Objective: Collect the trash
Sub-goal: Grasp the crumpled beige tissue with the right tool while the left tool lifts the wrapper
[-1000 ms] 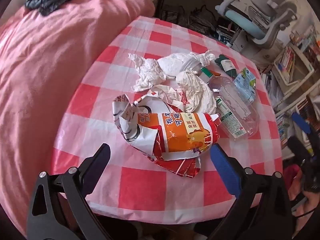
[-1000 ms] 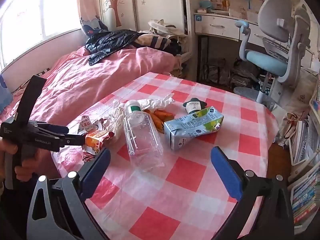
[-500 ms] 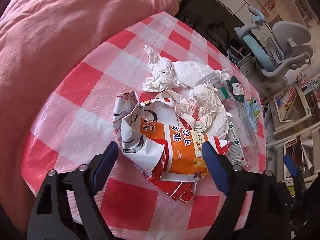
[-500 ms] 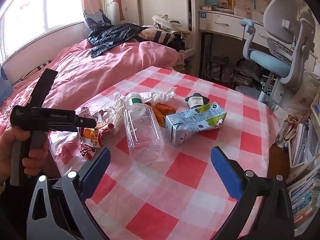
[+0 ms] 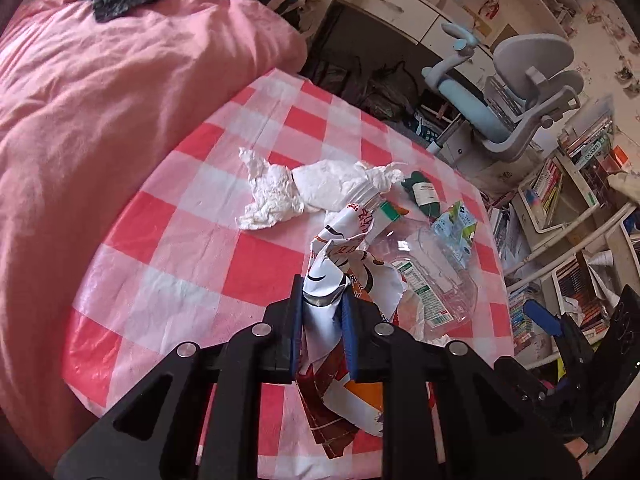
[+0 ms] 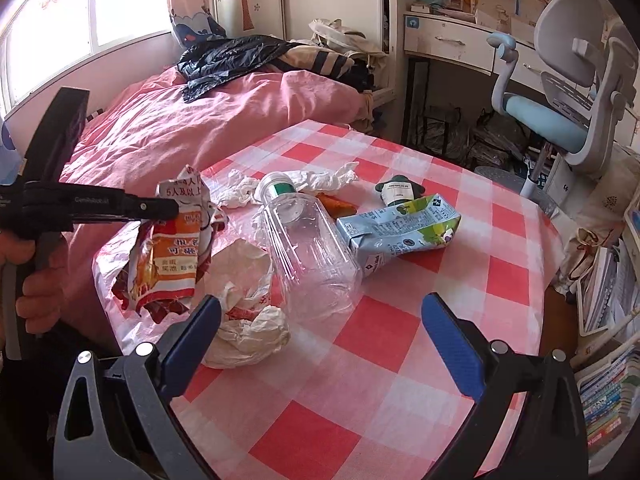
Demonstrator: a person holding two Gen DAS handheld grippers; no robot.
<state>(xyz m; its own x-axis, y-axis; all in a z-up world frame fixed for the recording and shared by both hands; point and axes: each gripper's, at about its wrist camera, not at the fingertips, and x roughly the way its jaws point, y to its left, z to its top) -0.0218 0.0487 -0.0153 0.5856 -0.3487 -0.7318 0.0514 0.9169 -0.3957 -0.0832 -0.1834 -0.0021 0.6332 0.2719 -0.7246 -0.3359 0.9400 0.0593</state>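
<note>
Since a second ago your left gripper (image 5: 322,312) is closing onto the crumpled wrapper (image 5: 344,264), lifting it off the tabletop's (image 5: 192,248) near-left corner; it's light, crinkly, slippery, so keep pinching bunched folds. Right gripper (image 6: 320,336) is hanging wide, empty.

The left gripper (image 5: 322,300), wide open a second ago above the crumpled orange-and-white snack wrapper (image 5: 344,264), now has its blue pads closing on the wrapper's folded upper edge, pinching it. The wrapper no longer lies flat on the red-and-white checked tablecloth (image 5: 168,240); in the right wrist view it hangs lifted beside the crumpled white paper wad (image 6: 248,320) it previously covered
</note>
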